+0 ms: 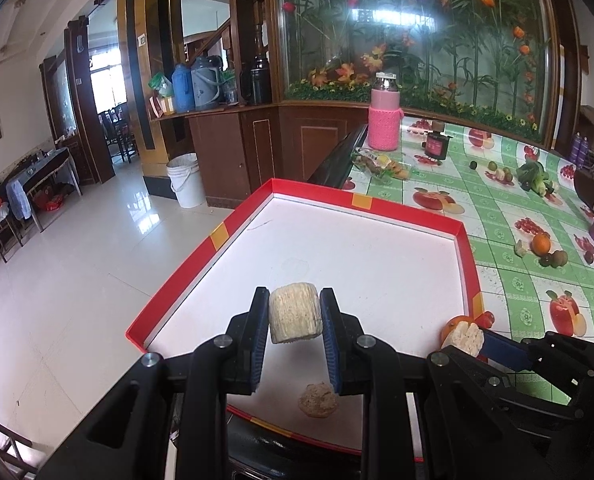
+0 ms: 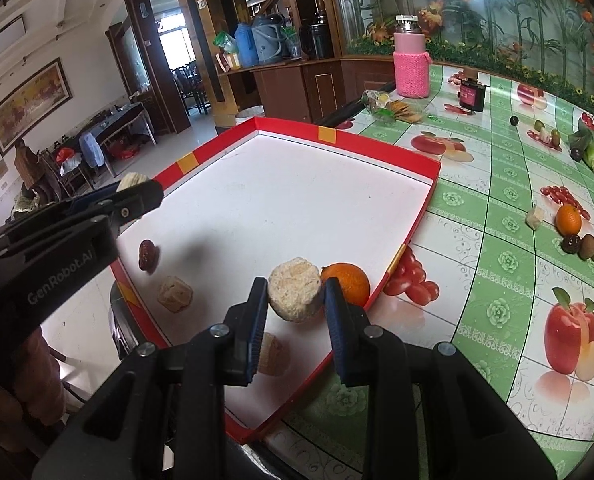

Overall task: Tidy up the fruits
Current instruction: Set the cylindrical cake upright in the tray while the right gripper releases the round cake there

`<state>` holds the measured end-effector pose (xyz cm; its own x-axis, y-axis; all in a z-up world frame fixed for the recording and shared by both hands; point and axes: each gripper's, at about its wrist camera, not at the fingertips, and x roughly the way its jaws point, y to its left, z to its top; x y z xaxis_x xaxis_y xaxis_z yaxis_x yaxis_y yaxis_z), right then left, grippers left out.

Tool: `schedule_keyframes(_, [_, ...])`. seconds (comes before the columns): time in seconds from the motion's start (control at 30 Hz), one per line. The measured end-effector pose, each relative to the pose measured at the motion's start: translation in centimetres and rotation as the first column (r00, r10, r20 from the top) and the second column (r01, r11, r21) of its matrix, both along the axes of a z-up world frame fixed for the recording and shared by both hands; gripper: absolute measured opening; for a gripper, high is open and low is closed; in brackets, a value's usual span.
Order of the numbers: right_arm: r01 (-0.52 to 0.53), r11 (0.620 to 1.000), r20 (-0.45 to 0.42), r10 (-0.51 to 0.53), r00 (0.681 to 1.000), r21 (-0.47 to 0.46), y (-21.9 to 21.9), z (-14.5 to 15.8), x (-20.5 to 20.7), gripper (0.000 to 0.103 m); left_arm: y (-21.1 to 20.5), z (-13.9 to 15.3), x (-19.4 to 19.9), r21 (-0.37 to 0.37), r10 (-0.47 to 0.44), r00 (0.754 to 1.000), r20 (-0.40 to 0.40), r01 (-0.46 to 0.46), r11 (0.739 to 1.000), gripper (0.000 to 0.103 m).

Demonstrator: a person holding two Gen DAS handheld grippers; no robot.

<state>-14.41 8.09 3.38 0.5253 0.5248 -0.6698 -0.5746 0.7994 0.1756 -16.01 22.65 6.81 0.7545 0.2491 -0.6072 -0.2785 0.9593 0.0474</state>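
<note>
**Inspector:** Count of items in the shallow red-walled white-floored cardboard tray (image 2: 417, 216)?

**Assistant:** Right wrist view: two loose pale beige crumbly chunks, one (image 2: 174, 293) to the left of the right gripper (image 2: 295, 300) and one (image 2: 273, 354) beneath its left finger; one dark red date (image 2: 148, 255) further left; one round orange (image 2: 347, 283) just beyond the right finger.

**Inspector:** Gripper states?

**Assistant:** Each is closed partway on a chunk. The left gripper (image 1: 295, 314) clamps a pale ribbed cylindrical chunk (image 1: 295, 314), lifted above the tray floor, long axis roughly upright, leaning slightly. The right one pinches a rounder crumbly chunk (image 2: 295, 294), flat face upward; whether it touches the floor I cannot tell.

**Inspector:** Outside the tray?

**Assistant:** On the green fruit-print tablecloth (image 2: 497, 240), far right of the right gripper: one orange (image 2: 569, 219), one beige piece (image 2: 535, 218), two kiwis (image 2: 592, 247).
</note>
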Motion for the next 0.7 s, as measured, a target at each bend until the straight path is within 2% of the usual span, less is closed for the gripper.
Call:
schedule_keyframes(0.47, [-0.007,1.000,0.035,0.007,0.999,0.001,0.7,-0.1,0.5,0.031,0.7,-1.3,0.5,-0.004,0.027,0.999,-0.037,-0.027,1.000,0.025])
schedule_keyframes(0.7, [0.002,0.999,0.019,-0.003,1.000,0.052,0.2,0.2,0.8,0.038,0.7,-1.6,0.6,-0.004,0.035,0.998,-0.049,-0.035,0.999,0.030])
